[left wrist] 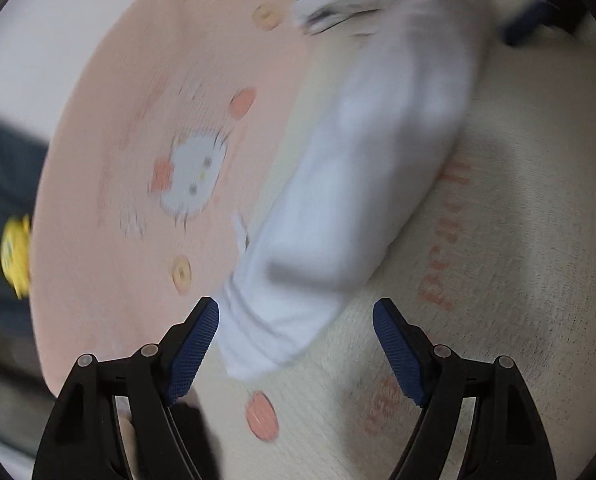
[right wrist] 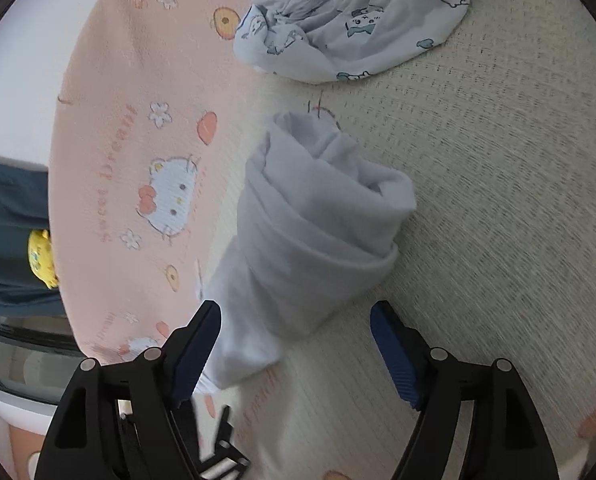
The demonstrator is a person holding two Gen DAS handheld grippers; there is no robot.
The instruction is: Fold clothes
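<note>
White garment rolled, both tongs free
Left tongs and right tongs gape wide around the rolled white garment on the bed, apparently released finished.

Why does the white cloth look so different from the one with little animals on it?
The white garment is plain, while the printed garment carries small cartoon animals. The white garment is rolled into a tight bundle; the printed garment lies loose and crumpled, its gathered waistband showing. The white garment sits right by the right gripper, whose jaws stand open; the printed garment lies farther off. Both rest on the bedsheet.
</note>
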